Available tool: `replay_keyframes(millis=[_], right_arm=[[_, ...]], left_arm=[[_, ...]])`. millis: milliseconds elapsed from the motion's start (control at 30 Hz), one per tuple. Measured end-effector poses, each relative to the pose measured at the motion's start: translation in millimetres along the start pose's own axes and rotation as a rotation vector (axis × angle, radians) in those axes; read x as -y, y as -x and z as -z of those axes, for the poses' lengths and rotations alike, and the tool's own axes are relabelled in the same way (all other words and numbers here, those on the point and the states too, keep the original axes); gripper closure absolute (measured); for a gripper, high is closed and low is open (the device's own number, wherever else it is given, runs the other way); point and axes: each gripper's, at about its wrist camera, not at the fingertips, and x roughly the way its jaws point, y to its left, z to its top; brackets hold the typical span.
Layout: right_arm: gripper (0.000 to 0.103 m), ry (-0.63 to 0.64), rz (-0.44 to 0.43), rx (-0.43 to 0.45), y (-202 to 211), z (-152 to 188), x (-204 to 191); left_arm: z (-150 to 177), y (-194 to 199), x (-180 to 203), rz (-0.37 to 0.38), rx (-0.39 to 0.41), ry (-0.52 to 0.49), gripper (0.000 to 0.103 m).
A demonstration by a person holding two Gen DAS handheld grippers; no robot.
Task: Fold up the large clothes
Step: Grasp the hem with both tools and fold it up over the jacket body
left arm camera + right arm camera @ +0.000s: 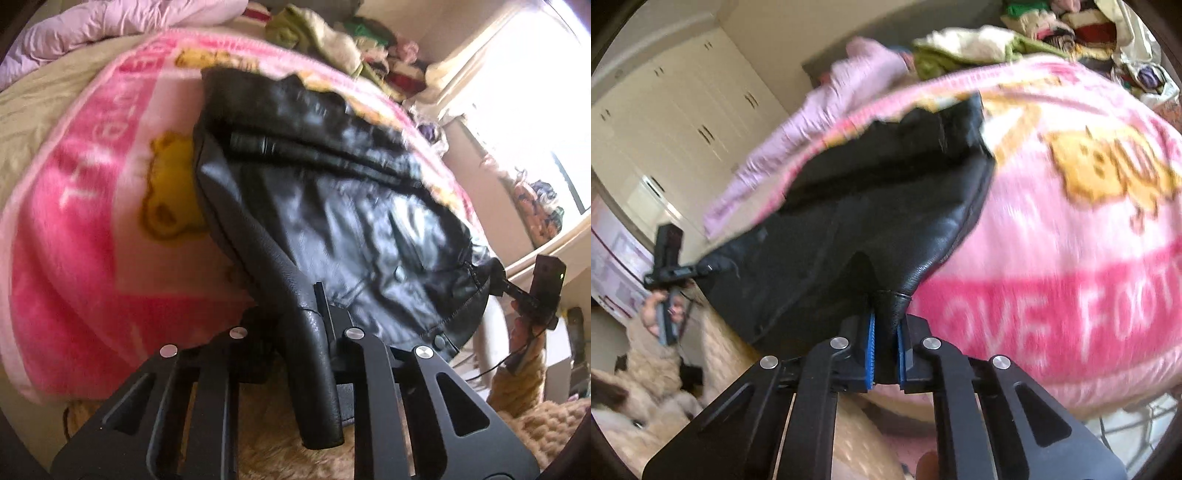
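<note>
While both claws are up off the bed, the thing they're dealing with is a black leather jacket (pixel 332 206), shiny and creased, with snap buttons and a stitched hem. It's spread over a fuzzy pink fleece blanket (pixel 92 229) printed with yellow cartoon bears and white lettering; from the left wrist cam the blanket fills everything from 7 to 11 o'clock, and the jacket runs from dead centre out toward 4 o'clock.

Left gripper (pixel 325 332): jaws pinched nearly together on a grainy fold of the jacket's edge, which droops back between the black linkage arms toward 6 o'clock.

Right gripper (pixel 885 350): blue ribbed pads (pixel 871 354) squeezed on a pebbly leather corner, and the jacket fans away from it up toward 11 o'clock. Pink blanket bulges at 3 o'clock in that view.

Each cam catches the other gripper at the jacket's far corner, a hand (pixel 655 310) wrapped round its handle. Tan knitted sleeve (pixel 517 387) at 4 o'clock. Lilac quilted bedding (pixel 92 33) at 11 o'clock, clothes pile (pixel 351 44) at 12. Cream wardrobe doors (pixel 683 122) at 10 o'clock in the right view.
</note>
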Motion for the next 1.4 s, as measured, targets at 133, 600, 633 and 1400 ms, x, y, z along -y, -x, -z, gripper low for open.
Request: replay_keyframes(millis=[133, 600, 633, 1400], right_arm=[[0.096, -0.023, -0.037, 0.08, 15, -24, 0], [0.096, -0.147, -0.119, 0.286, 5, -125, 21], [0.096, -0.152, -0.119, 0.292, 2, -132, 23], [0.095, -0.239, -0.002, 0.209, -96, -228, 63]], left_arm=[[-20, 16, -1, 0.041, 0.075, 0.035, 0.093], [-112, 34, -2, 0.103, 0.224, 0.142, 0.091], [-119, 34, -4, 0.105, 0.235, 0.159, 0.089], [-217, -36, -41, 0.053, 0.207, 0.378, 0.085]])
